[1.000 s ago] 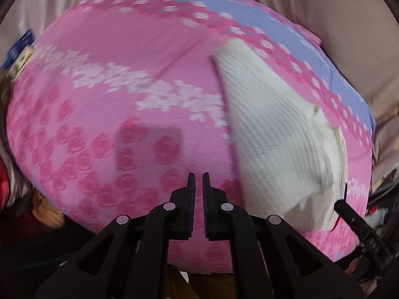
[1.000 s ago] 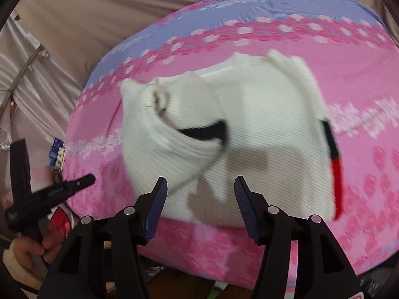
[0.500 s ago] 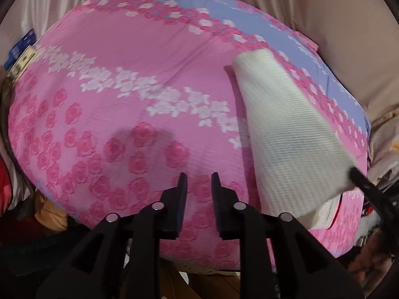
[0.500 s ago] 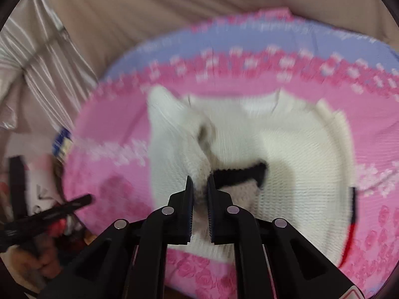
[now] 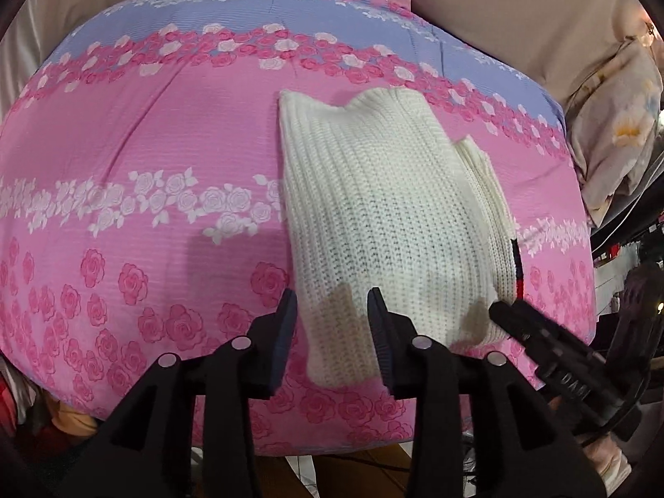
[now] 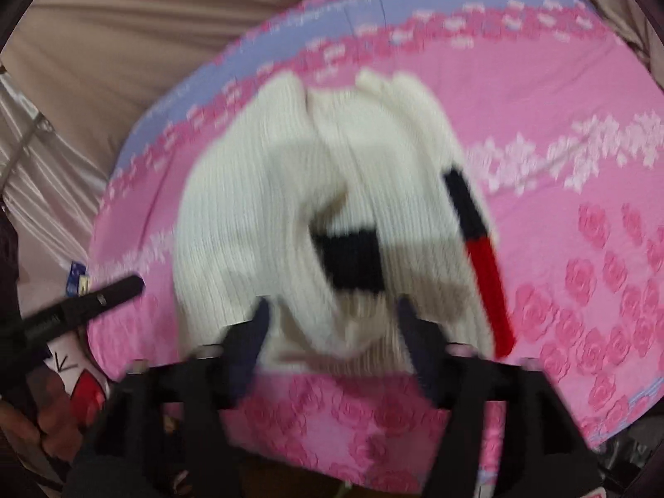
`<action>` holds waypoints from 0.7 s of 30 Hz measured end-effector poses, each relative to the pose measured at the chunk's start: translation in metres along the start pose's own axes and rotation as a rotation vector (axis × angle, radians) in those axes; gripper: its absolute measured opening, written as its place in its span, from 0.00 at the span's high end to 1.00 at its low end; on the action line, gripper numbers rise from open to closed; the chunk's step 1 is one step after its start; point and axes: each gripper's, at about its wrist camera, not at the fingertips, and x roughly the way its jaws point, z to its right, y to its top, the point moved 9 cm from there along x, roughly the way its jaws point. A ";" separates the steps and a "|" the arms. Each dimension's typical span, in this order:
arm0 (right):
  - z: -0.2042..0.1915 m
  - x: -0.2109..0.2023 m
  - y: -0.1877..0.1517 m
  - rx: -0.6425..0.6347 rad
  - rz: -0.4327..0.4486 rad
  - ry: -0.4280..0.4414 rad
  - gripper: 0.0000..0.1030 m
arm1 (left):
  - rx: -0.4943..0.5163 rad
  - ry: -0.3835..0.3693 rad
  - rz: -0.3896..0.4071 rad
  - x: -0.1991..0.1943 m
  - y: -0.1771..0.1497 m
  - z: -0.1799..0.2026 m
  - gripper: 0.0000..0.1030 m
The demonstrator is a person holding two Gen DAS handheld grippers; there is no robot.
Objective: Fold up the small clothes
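A small white knit sweater (image 5: 386,216) lies folded on a pink floral sheet (image 5: 124,157), with a black and red trim (image 5: 516,265) at its right edge. My left gripper (image 5: 332,307) is open, its jaws either side of the sweater's near left corner. In the right wrist view the sweater (image 6: 257,207) shows a black patch (image 6: 352,261) and a black and red band (image 6: 483,257). My right gripper (image 6: 332,323) is open over the sweater's near edge and holds nothing. The right gripper's tip (image 5: 514,319) also shows in the left wrist view.
The sheet has a blue band (image 5: 249,12) at the far side, against a beige fabric backdrop (image 5: 498,12). A floral pillow (image 5: 618,124) sits at the right. The left gripper's tip (image 6: 103,294) reaches in at the left of the right wrist view.
The left gripper opened and moved right to the sweater's near corner. The right gripper went from shut half a second ago to open, and the sweater's sleeve now lies folded across the body.
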 end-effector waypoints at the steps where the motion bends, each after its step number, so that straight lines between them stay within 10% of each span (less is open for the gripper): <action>1: 0.001 0.002 0.004 0.004 0.003 0.013 0.30 | 0.000 0.001 -0.007 0.001 -0.002 0.001 0.67; 5: -0.002 0.047 -0.011 0.129 -0.153 0.094 0.32 | -0.015 0.017 -0.021 0.000 -0.009 -0.002 0.67; 8: -0.016 0.063 -0.015 0.135 -0.180 0.092 0.85 | -0.045 0.030 -0.019 -0.001 -0.009 -0.011 0.66; 9: -0.021 0.059 -0.012 0.127 -0.166 0.094 0.87 | -0.061 0.035 -0.012 -0.003 -0.008 -0.015 0.66; 14: -0.077 -0.068 0.046 -0.055 0.178 0.201 0.92 | -0.096 0.033 0.021 -0.011 -0.001 -0.021 0.66; 17: -0.040 -0.096 0.043 -0.083 0.243 0.074 0.92 | -0.072 0.025 0.005 -0.004 -0.003 -0.009 0.65; 21: 0.064 -0.004 -0.018 -0.005 -0.041 -0.169 0.92 | -0.015 0.007 -0.040 0.007 -0.012 0.015 0.65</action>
